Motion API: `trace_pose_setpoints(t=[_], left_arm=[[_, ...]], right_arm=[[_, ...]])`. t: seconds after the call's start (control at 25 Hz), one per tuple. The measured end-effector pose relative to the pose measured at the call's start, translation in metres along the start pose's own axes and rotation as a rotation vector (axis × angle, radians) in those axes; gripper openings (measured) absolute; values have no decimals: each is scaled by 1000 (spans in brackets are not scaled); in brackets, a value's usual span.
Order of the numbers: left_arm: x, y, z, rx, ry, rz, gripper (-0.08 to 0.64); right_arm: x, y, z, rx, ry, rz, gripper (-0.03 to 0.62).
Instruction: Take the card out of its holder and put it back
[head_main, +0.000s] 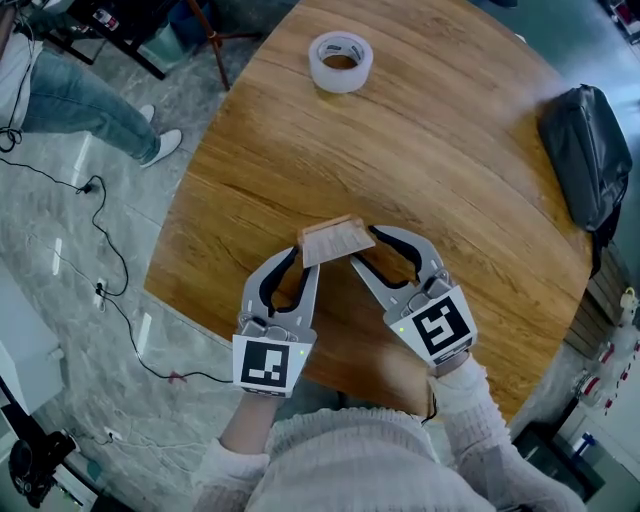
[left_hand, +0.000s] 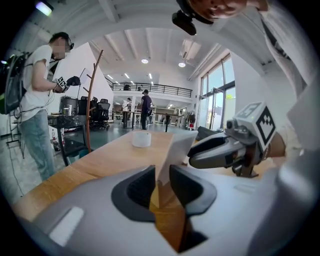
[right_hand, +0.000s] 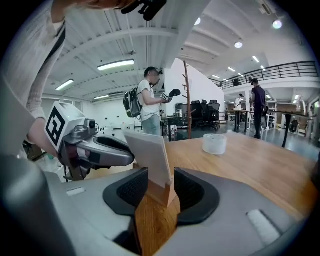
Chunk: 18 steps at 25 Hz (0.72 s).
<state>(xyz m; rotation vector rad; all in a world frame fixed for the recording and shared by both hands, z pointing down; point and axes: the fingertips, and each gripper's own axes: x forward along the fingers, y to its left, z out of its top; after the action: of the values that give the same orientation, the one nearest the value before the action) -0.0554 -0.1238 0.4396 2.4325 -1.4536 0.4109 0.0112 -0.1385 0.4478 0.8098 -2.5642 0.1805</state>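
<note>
A pale card stands in a small wooden holder near the front edge of the round wooden table. My left gripper comes in from the left, shut on the card at its left end. My right gripper reaches in from the right. Its jaws stand open on either side of the holder, with the card rising between them. Each gripper shows in the other's view: the right gripper and the left gripper.
A roll of clear tape lies at the table's far side. A black bag rests near the right rim. A person stands on the floor to the left, where cables trail.
</note>
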Motion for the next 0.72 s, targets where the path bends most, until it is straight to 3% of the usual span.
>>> trace_pose_setpoints(t=[0.2,0.4,0.72], left_arm=[[6,-2,2,-4,0,-19,81],[8,1,5,-7,-11,-11,81],[8,3,5,-4,-22,1,81]], right_arm=[[3,1,7,1,-24,18,140],[6,-4,10,-32,-20,-3,82],[7,-2,11,-45,-11,-16,78]])
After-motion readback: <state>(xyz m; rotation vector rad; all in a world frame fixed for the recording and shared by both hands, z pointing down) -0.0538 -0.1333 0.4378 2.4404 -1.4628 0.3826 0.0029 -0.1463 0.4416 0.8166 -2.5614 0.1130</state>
